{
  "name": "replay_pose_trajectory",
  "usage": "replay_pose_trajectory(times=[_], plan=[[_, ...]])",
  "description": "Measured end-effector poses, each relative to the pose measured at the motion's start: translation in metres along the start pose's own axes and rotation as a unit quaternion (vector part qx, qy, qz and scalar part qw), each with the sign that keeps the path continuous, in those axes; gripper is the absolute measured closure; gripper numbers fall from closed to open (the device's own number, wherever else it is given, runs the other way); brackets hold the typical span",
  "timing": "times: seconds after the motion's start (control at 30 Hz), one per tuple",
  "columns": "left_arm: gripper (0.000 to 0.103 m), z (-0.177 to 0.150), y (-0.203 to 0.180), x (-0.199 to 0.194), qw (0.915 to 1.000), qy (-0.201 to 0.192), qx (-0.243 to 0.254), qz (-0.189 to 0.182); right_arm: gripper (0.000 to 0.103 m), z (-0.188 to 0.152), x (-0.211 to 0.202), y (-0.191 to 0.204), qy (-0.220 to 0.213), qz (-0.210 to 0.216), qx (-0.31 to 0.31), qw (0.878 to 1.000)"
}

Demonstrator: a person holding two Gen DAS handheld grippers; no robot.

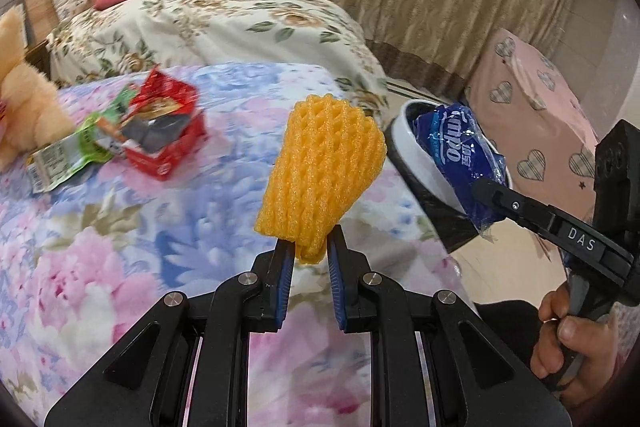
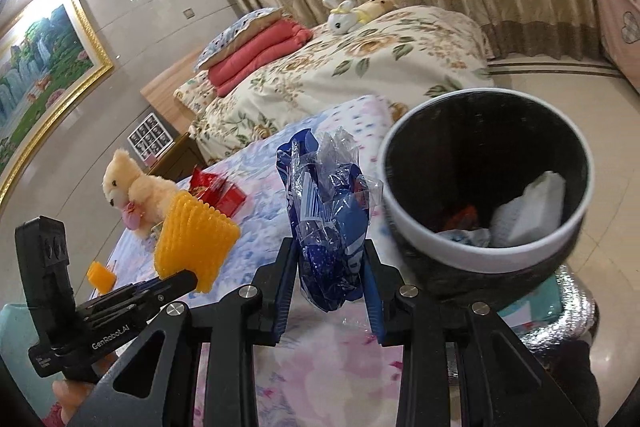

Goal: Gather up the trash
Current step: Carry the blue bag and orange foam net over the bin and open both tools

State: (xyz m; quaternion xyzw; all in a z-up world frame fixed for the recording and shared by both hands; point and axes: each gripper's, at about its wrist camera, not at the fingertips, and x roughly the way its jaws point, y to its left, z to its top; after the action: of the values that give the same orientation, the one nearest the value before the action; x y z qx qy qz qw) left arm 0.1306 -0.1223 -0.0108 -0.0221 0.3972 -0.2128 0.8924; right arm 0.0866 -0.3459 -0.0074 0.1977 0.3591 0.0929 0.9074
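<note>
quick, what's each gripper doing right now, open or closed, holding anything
Left gripper: closed on the yellow foam fruit net.
Right gripper: closed on the crumpled blue plastic wrapper, beside the trash bin.

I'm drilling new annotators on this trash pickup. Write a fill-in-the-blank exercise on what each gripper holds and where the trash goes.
1. The left gripper is shut on a yellow foam fruit ____.
2. The right gripper is shut on a crumpled ____ plastic wrapper.
3. The round white-rimmed trash bin already holds a ____ piece of paper.
4. A red snack box lies on the floral ____.

Missing words: net; blue; white; bedspread
</note>
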Motion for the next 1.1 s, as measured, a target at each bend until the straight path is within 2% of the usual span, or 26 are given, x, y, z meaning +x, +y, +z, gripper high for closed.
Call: replay_pose_trajectory(times=[0.5,1.1], plan=[[0.087,0.017,-0.054,0.019,0.9985,0.004,0.045,-0.030,0.071,0.009,-0.029,-0.042,-0.026,-0.035,0.028,0.999],[0.087,0.038,-0.107,0.048,0.9953,0.014,0.082,-0.050,0.071,0.019,-0.032,-0.075,-0.030,-0.054,0.049,0.997]])
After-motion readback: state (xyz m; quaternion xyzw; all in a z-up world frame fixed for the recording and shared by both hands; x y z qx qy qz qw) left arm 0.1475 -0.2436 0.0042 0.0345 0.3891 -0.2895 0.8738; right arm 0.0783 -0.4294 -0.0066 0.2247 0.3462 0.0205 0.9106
